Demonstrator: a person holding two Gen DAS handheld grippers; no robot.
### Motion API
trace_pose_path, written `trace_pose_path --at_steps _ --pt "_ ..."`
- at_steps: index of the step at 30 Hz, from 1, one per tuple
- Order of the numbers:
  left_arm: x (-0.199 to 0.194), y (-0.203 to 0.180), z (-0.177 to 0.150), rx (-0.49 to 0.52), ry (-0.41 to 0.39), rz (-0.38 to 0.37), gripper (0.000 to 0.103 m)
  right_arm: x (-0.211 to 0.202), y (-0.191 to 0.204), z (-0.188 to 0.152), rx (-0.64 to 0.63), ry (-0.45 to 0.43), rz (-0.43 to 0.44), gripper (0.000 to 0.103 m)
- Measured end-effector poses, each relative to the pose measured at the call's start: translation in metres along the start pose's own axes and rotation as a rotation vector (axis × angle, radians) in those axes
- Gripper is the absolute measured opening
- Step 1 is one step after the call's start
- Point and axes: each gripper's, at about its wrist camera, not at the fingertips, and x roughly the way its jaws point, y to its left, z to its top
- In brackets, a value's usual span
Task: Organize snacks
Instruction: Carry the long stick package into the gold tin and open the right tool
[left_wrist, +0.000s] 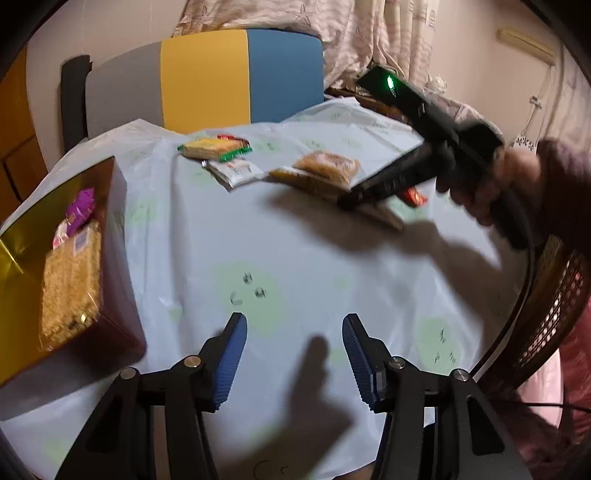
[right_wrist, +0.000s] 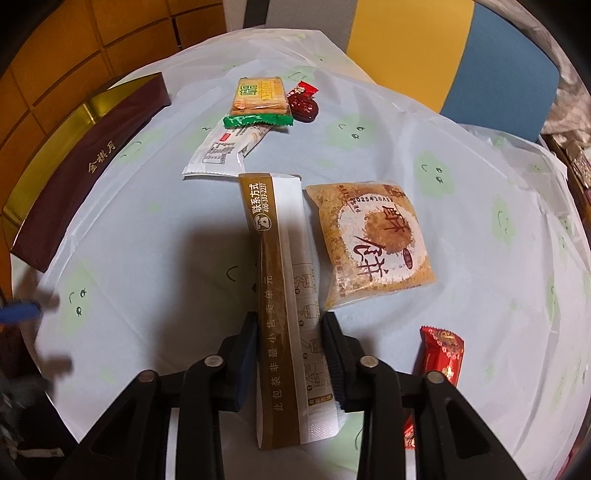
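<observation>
My right gripper (right_wrist: 290, 328) is shut on a long brown-and-white sachet (right_wrist: 282, 280), which sticks out forward over the table. Beside it lie a golden square pastry packet (right_wrist: 373, 243), a red candy (right_wrist: 439, 354), a white sachet (right_wrist: 221, 151), a green-edged cracker pack (right_wrist: 258, 98) and a dark red date snack (right_wrist: 303, 105). My left gripper (left_wrist: 294, 328) is open and empty above the table. To its left is the dark red box (left_wrist: 110, 295) with a gold lining, holding a golden packet (left_wrist: 72, 280) and a purple-pink snack (left_wrist: 79, 210). The right gripper shows in the left wrist view (left_wrist: 369, 195).
The round table (left_wrist: 295, 240) has a pale blue cloth with green blobs. A grey, yellow and blue chair (left_wrist: 207, 77) stands at the far side. A cane chair (left_wrist: 554, 306) is at the right. The box also shows in the right wrist view (right_wrist: 88, 170).
</observation>
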Motion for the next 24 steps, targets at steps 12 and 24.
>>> trace_pose_path --at_steps 12,24 --pt "0.001 0.006 -0.020 -0.020 -0.015 -0.053 0.053 -0.047 0.027 0.027 0.089 -0.051 0.143 0.023" --pt "0.000 0.016 -0.021 -0.074 -0.047 -0.113 0.053 -0.065 0.147 0.114 -0.040 -0.018 0.373 0.024"
